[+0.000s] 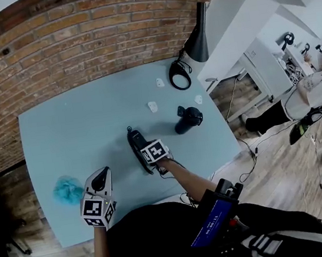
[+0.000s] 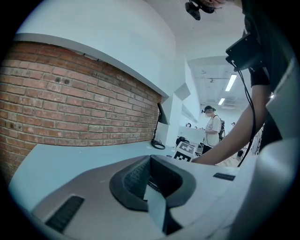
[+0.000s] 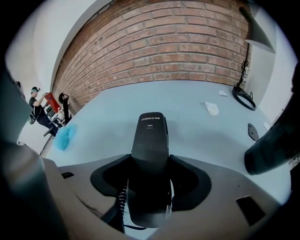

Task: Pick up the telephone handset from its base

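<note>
A: While your left gripper (image 1: pixel 101 178) hangs over the near part of the pale blue table (image 1: pixel 60 133), its jaws sit drawn almost together, with nothing between them.

B: Your right gripper (image 3: pixel 149 164) tilts steeply down. Its jaws are spread wide, and the black telephone handset (image 3: pixel 150 133) stands between them. The pads aren't pressing on it.

A: You have that handset low on the table's near middle, top end toward the wall. Its coiled cord (image 3: pixel 123 196) runs beside the jaw on the view's left.

B: To your left lies a teal fluffy puff (image 1: pixel 67 190). Beyond the handset stands a squat black cylinder (image 1: pixel 188 119), then small white scraps (image 1: pixel 153 106).

A: Farthest from you, a black lamp (image 1: pixel 198 30) with a ring base rises beside the brick wall (image 1: pixel 77 41).
</note>
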Demonstrator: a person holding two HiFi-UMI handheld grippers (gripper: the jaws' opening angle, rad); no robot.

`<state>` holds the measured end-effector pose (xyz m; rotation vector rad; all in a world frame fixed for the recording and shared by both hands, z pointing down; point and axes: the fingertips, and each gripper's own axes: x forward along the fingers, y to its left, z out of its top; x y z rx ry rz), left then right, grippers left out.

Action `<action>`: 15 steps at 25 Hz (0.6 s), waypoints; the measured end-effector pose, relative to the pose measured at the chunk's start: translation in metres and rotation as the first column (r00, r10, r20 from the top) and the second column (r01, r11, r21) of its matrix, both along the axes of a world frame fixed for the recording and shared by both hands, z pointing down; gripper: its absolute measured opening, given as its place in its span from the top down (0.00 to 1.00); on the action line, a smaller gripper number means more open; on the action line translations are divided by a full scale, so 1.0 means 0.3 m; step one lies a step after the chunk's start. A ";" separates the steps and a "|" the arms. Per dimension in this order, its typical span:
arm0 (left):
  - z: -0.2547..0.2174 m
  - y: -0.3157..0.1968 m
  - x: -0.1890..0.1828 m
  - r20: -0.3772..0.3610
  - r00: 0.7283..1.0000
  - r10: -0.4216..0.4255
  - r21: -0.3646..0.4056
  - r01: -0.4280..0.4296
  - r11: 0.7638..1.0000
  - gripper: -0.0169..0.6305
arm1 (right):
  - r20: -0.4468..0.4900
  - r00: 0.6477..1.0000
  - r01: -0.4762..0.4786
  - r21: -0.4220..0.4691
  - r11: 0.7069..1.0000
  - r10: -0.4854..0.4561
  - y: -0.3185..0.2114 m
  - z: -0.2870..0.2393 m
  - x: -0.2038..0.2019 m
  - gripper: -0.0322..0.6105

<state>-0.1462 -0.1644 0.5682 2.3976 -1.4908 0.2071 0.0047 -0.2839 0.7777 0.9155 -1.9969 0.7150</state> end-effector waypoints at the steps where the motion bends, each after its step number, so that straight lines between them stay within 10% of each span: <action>1: 0.000 -0.001 -0.003 -0.001 1.000 -0.003 -0.001 0.003 1.000 0.94 | 0.001 1.000 0.002 -0.001 1.000 -0.002 0.000 -0.002 -0.002 0.57; 15: 0.009 0.009 0.019 0.008 1.000 0.013 -0.010 -0.013 1.000 0.94 | 0.114 0.992 -0.056 -0.005 0.998 0.057 -0.025 -0.067 0.003 0.56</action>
